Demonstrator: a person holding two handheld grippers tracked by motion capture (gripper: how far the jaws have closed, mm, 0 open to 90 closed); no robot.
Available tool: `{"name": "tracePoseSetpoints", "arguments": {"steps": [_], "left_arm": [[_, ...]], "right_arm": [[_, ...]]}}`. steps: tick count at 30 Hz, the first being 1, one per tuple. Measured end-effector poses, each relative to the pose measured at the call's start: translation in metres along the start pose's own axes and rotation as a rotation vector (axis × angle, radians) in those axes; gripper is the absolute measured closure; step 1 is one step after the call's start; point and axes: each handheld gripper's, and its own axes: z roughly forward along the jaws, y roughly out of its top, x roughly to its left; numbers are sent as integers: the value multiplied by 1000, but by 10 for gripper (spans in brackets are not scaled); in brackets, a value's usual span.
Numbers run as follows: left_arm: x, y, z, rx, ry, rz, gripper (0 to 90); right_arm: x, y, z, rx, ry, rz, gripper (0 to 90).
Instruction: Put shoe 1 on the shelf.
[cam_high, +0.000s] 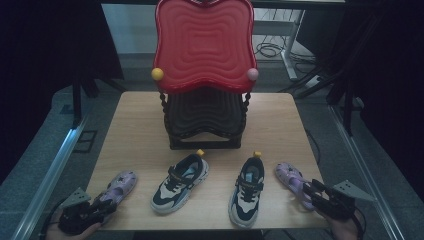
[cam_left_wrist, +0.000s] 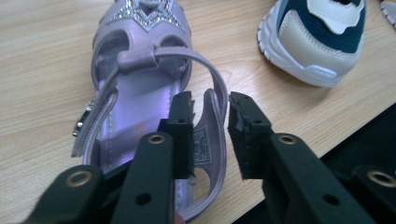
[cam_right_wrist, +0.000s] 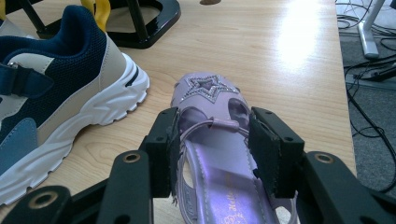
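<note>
Two purple sandals lie near the table's front edge, one at the left (cam_high: 121, 183) and one at the right (cam_high: 289, 176). My left gripper (cam_high: 104, 206) is at the left sandal's heel. In the left gripper view the gripper (cam_left_wrist: 210, 105) is open, one jaw inside the sandal (cam_left_wrist: 140, 88) and the other outside its heel wall. My right gripper (cam_high: 310, 190) is at the right sandal's heel. In the right gripper view the gripper (cam_right_wrist: 215, 123) stands open, its jaws on either side of the star-decorated sandal (cam_right_wrist: 205, 91) near the strap.
Two navy and white sneakers (cam_high: 181, 182) (cam_high: 248, 191) lie between the sandals, toes toward me. A two-tier rack with a red top shelf (cam_high: 205, 45) and a black lower shelf (cam_high: 205, 120) stands at the back middle. Cables lie on the floor to the right.
</note>
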Motion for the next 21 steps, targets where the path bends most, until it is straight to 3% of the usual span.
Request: {"name": "tracePoseSetpoints", "arguments": {"steps": [6,10,15,21], "left_arm": [[2,1,1,6,-28,6,803],[4,2,1,10,-34,11,815],[5,2,1,6,-39,12,818],[6,2,1,5,-45,13,816]], "right_arm": [[-4,0,-3,51,7,3,549],[-2,0,1,94,66,16,550],[5,1,6,121,101,-18,552],[7,0,15,178,106,-27,653]]}}
